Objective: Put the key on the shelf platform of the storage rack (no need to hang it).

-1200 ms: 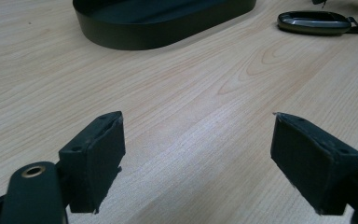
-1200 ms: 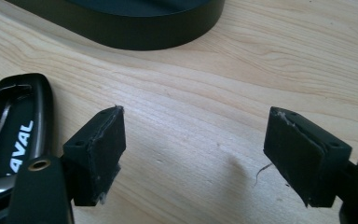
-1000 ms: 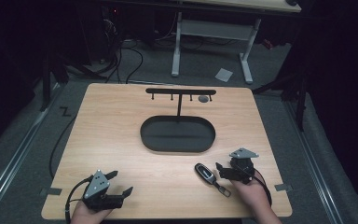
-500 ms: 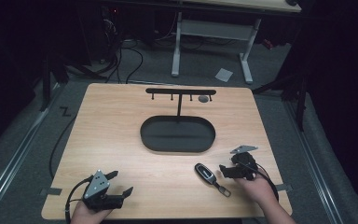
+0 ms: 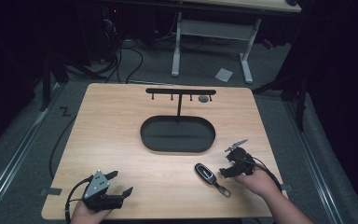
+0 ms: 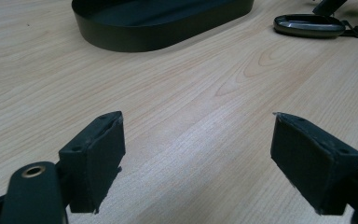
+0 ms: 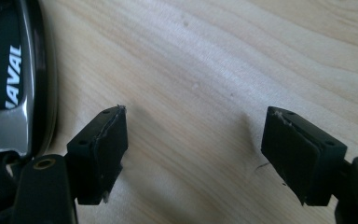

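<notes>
Jaws wide apart over table [image 6: 177, 121]; tray [image 6: 158, 23], key fob [image 6: 307, 25] beyond.

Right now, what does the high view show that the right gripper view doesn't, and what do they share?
High view alone: the black oval tray with its T-shaped hook stand, the left gripper open near the table's front edge, and the grey floor. Right gripper view alone: white lettering on the black and silver car key fob, beside the jaws, not between them. Shared: the fob, the open right gripper, the light wooden table.
</notes>
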A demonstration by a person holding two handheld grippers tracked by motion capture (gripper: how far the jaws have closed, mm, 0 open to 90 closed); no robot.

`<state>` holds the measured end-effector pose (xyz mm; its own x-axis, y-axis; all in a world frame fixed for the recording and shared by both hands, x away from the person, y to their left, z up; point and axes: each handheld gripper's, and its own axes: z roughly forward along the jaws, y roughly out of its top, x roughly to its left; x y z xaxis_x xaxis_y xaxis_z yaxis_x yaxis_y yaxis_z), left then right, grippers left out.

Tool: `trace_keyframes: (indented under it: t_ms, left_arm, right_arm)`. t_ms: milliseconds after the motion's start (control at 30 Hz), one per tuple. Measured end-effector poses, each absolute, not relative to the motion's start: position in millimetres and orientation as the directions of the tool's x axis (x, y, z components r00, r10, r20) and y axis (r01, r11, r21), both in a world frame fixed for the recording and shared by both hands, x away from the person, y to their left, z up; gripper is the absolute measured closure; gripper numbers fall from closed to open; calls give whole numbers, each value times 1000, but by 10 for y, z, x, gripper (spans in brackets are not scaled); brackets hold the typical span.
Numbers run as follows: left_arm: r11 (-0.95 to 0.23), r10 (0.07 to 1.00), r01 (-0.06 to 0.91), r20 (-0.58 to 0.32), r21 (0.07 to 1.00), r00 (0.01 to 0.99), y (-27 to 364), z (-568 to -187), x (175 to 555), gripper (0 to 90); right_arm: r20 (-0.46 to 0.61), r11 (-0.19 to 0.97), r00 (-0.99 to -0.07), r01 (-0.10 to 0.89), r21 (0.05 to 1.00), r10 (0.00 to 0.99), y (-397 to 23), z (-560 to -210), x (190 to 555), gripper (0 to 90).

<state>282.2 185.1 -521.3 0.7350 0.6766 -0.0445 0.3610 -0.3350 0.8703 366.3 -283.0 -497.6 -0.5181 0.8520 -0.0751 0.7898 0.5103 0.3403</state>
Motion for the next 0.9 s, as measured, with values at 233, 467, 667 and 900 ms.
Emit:
trace_keyframes:
  t_ms: [233, 467, 667, 900]
  left_arm:
    - [-336, 676, 359, -43, 870, 736, 1848, -5212, 2821, 183]
    - [-339, 674, 359, -42, 869, 738, 1847, -5212, 2820, 183]
    - [-338, 673, 359, -43, 870, 738, 1846, -5211, 2821, 183]
    - [-340, 670, 358, -43, 870, 741, 1837, -5211, 2820, 183]
  right_arm:
    - [-84, 582, -579, 781, 226, 811, -2724, -4876, 3726, 229]
    - [-96, 633, -627, 756, 168, 773, -2623, -4766, 3727, 270]
    - [-76, 659, -656, 738, 142, 751, -2474, -4629, 3698, 272]
    - [-46, 686, -687, 715, 135, 725, -2308, -4608, 3693, 232]
